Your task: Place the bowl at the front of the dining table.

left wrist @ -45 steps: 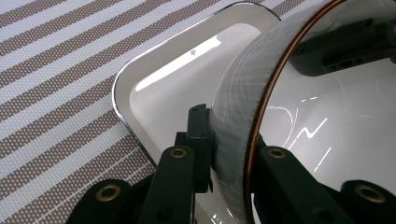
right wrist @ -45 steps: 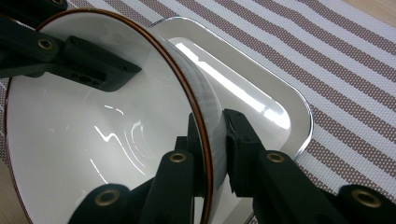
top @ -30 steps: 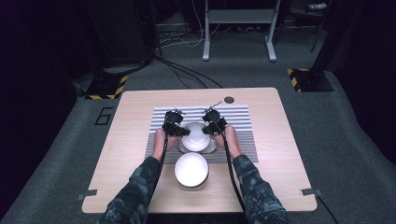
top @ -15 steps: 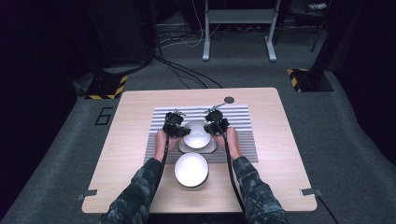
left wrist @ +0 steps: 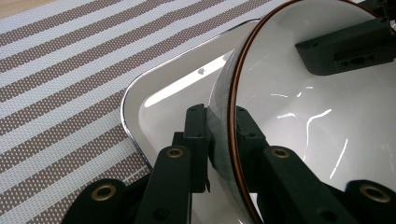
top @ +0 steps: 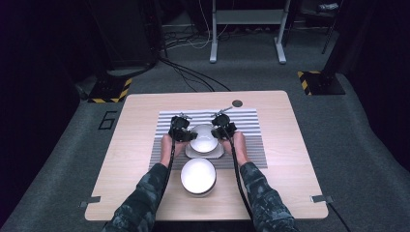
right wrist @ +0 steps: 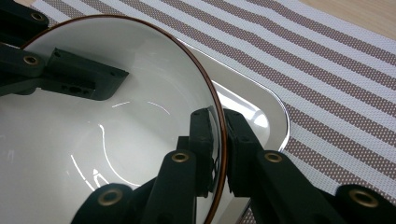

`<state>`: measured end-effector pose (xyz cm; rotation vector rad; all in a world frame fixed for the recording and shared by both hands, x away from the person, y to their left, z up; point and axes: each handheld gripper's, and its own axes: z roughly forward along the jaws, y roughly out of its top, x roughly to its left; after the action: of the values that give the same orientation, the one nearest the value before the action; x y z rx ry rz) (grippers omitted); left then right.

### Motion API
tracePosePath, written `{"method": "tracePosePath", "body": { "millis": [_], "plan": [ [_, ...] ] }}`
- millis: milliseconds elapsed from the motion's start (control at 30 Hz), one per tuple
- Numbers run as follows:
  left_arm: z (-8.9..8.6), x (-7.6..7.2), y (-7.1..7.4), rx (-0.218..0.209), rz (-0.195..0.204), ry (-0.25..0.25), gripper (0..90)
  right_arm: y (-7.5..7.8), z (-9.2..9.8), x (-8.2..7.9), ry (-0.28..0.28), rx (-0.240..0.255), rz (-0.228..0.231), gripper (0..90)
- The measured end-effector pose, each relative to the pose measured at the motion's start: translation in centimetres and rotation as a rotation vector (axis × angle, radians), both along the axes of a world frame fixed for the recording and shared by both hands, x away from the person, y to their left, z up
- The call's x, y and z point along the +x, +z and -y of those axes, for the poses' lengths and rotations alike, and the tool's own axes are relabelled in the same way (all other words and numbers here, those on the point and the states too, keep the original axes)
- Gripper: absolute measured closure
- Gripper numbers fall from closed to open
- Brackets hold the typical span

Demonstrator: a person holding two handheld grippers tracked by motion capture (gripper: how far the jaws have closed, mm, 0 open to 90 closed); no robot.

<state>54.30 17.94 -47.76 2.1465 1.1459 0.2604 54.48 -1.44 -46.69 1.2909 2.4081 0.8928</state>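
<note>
Above the white square plate [top: 204, 151] on the striped mat [top: 251, 126], I hold the white bowl [top: 203, 139] with its mouth up. My left claw [left wrist: 220, 140] and right claw [right wrist: 217, 144] each pinch its brown rim from opposite sides, nearly closed.

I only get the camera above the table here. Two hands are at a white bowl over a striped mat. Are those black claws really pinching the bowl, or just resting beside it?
Observer: Pinching. In the left gripper view the left gripper has one jaw inside and one outside the wall of the bowl, shut on its rim.
Operator: And the other one?
Observer: Same on the opposite side: the right gripper clamps the rim in the right gripper view.
Operator: Anything special about that rim?
Observer: A thin brown line runs along the edge.
Operator: What is under the bowl?
Observer: A white square plate with rounded corners, lying on the striped mat.
</note>
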Motion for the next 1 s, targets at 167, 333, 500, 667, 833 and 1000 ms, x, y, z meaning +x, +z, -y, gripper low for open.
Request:
{"method": "tracePosePath", "body": {
  "millis": [167,333,500,667,833,1000],
  "plan": [
    [-0.06,0.19,-0.17,-0.011,-0.006,0.007,78.7,-0.09,-0.12,0.21,-0.007,-0.001,-0.006,82.8],
    [-0.18,0.42,-0.3,-0.021,-0.022,0.015,78.7,-0.24,-0.16,0.37,-0.013,0.003,-0.01,82.7],
    [-0.22,0.6,-0.43,-0.038,-0.036,0.027,78.8,-0.34,-0.14,0.53,-0.013,0.003,-0.013,82.7],
    [-0.34,0.79,-0.59,-0.048,-0.044,0.029,78.8,-0.48,-0.18,0.6,-0.02,0.011,-0.015,82.7],
    [-0.24,0.88,-0.4,-0.036,-0.052,0.028,79.1,-0.52,0.12,0.74,-0.035,0.052,-0.042,82.6],
    [-0.27,0.9,-0.46,-0.045,-0.053,0.032,79.0,-0.51,0.01,0.7,-0.035,0.038,-0.036,82.6]
  ]
}}
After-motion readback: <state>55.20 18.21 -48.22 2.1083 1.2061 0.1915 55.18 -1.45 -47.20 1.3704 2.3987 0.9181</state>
